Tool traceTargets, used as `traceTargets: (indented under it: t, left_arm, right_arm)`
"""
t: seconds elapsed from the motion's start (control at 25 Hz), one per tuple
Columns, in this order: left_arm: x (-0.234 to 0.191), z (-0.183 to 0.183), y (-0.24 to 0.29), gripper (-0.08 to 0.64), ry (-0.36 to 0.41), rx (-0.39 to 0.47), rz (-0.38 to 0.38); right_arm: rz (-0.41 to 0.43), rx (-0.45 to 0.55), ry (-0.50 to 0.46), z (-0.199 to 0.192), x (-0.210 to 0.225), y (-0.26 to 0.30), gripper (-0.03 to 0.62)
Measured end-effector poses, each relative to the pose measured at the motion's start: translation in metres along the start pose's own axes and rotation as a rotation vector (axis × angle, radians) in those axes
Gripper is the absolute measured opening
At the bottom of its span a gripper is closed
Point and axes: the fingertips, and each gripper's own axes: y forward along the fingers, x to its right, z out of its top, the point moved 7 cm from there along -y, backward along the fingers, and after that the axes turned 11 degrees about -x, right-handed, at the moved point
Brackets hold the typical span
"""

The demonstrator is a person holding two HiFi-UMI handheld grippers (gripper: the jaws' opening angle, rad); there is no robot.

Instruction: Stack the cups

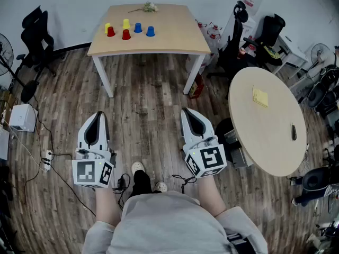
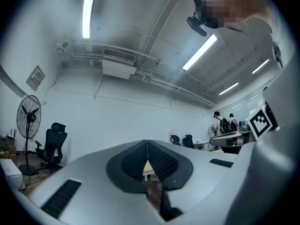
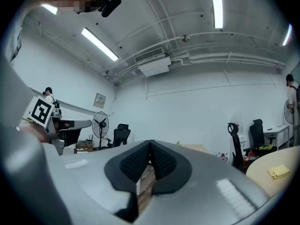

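The wooden table (image 1: 169, 38) is standing on the plank floor. Well short of its near edge, the left gripper (image 1: 98, 116) and right gripper (image 1: 189, 112) are hovering side by side, each with its jaws pressed together on nothing. Six cups (image 1: 126, 34), two yellow, two red and two blue, are sitting unstacked on the table's left half.

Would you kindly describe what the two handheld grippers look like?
Both the left gripper and right gripper have pale grey, tapered shells with black ribbed pads. Each carries a white cube with black square markers at its rear. The person wears a light grey top.
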Motion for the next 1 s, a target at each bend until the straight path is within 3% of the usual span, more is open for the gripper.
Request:
traceTargets:
  t: [0.76, 1.0]
  left_arm:
    - [-0.057, 0.009, 0.068, 0.008, 0.020, 0.021, -0.003]
    - [-0.089, 0.015, 0.107, 0.008, 0.025, 0.025, -0.023]
  right_arm:
    - [0.003, 0.039, -0.004, 0.017, 0.006, 0.087, 0.011]
    - [-0.044, 0.055, 0.019, 0.025, 0.016, 0.132, 0.011]
